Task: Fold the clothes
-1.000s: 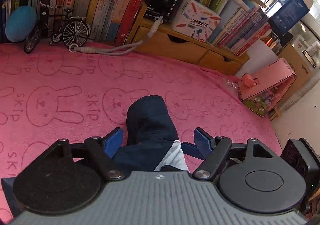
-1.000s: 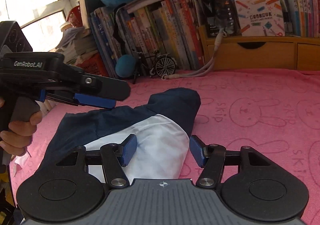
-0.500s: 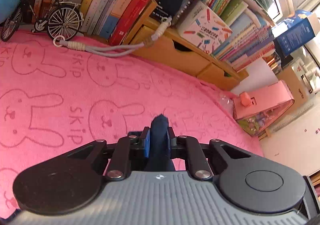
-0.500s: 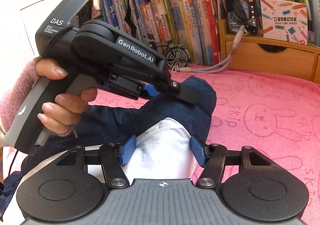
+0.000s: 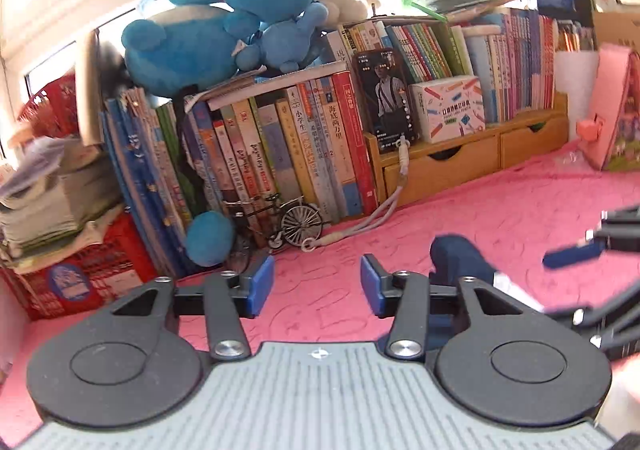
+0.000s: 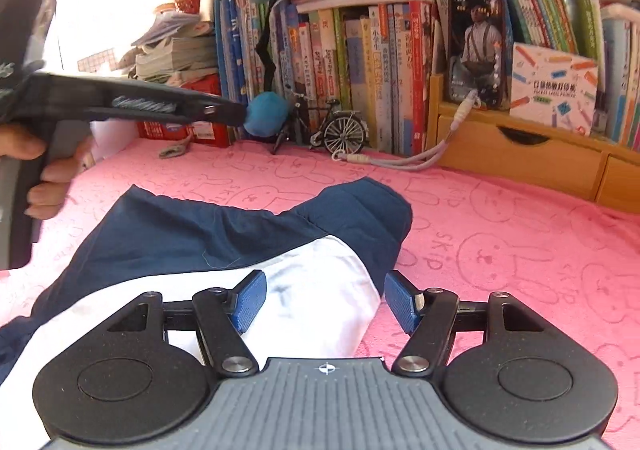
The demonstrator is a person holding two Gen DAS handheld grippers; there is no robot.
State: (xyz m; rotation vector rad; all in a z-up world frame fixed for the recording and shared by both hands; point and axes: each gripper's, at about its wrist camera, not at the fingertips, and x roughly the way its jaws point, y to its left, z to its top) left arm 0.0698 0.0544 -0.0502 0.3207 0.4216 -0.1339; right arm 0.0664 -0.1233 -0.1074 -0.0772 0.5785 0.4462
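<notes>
A navy and white garment lies spread on the pink rabbit-print blanket. Its navy sleeve end sits to the right of my left gripper. That gripper's jaws are opening, with only blanket showing between the blue pads. In the right wrist view the left gripper hangs above the garment's far left edge, held by a hand. My right gripper hovers over the white panel; its jaws are opening too, and the pads do not press the cloth. One of its fingers shows blurred at the right.
A packed bookshelf lines the far edge. In front of it stand a toy bicycle, a blue ball, a grey cable and wooden drawers. Plush toys sit on top. A pink box stands at the far right.
The left gripper, shut on the navy sleeve end half a second ago, has let it go, opened and swung left toward the bookshelf. The right gripper's jaws have widened slightly.
</notes>
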